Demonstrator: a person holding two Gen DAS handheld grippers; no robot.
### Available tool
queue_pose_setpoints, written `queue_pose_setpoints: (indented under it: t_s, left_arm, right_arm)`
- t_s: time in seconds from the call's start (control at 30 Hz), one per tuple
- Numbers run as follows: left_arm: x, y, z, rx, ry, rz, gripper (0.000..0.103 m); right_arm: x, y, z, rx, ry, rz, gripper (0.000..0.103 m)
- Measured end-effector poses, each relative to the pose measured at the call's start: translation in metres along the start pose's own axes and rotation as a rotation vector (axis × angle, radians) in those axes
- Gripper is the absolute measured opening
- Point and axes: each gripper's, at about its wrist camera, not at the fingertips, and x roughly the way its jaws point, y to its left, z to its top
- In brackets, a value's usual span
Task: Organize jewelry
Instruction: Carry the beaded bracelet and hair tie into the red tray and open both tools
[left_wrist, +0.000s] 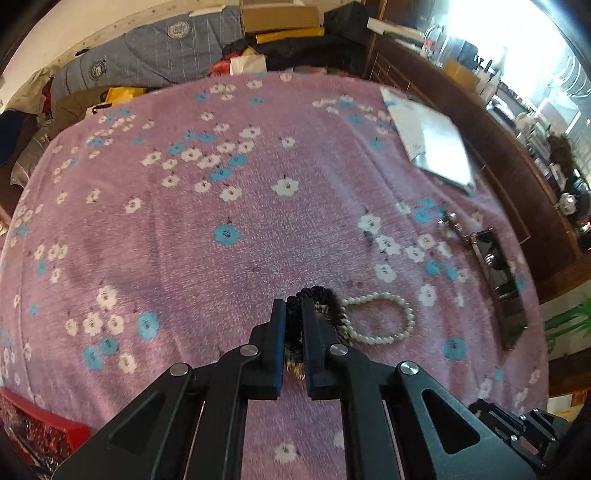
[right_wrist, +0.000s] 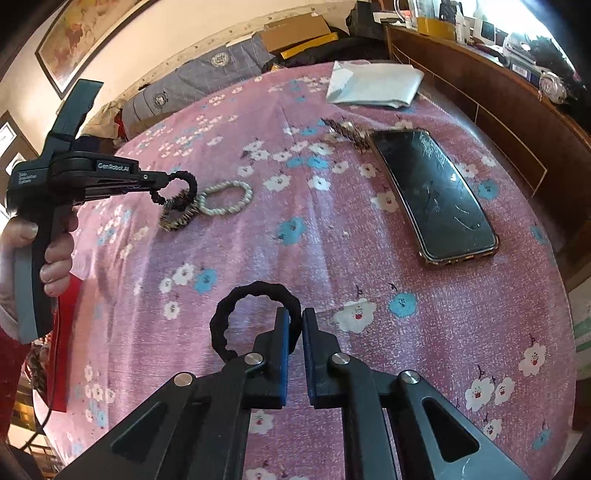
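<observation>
Black coil hair tie (left_wrist: 317, 295): pinched between the closed fingers of the left gripper (left_wrist: 294, 306), lifted just above the blanket (seen side-on in the right wrist view, it dangles in loops from the fingertips).
Bristly brown ring (right_wrist: 177, 218): on the blanket directly under the coil tie, touching the pearl bracelet.
Pearl bracelet (left_wrist: 380, 317): flat on the blanket, just right of the left gripper's fingers.
Black fabric scrunchie (right_wrist: 236, 314): clamped at its right side by the right gripper (right_wrist: 295, 317), whose fingers stand nearly together on it; the loop hangs out to the left.
Phone (right_wrist: 436, 195): face up, dark screen, well apart from the bracelet.
Pink floral blanket (right_wrist: 369, 258): under everything.
White packet (right_wrist: 373, 85): at the far edge.
</observation>
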Motion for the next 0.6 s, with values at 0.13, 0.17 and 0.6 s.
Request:
queue_pose_setpoints:
  t_s: [0.13,0.17,0.6]
  left_arm:
    - [-0.034,0.003,-0.01,-0.016,-0.045,-0.016,0.007]
    - [-0.042,0.004,-0.013,-0.02,-0.053,-0.015,0.007]
    - [-0.183,0.045,-0.097,-0.095,-0.211,0.121,0.008]
  right_arm:
    - [-0.008,0.006,0.001,-0.001,-0.014,0.015,0.008]
    - [-0.01,0.009,0.001,-0.003,-0.016,0.018,0.008]
    - [-0.027,0.073,-0.007,-0.089,-0.03,0.112,0.008]
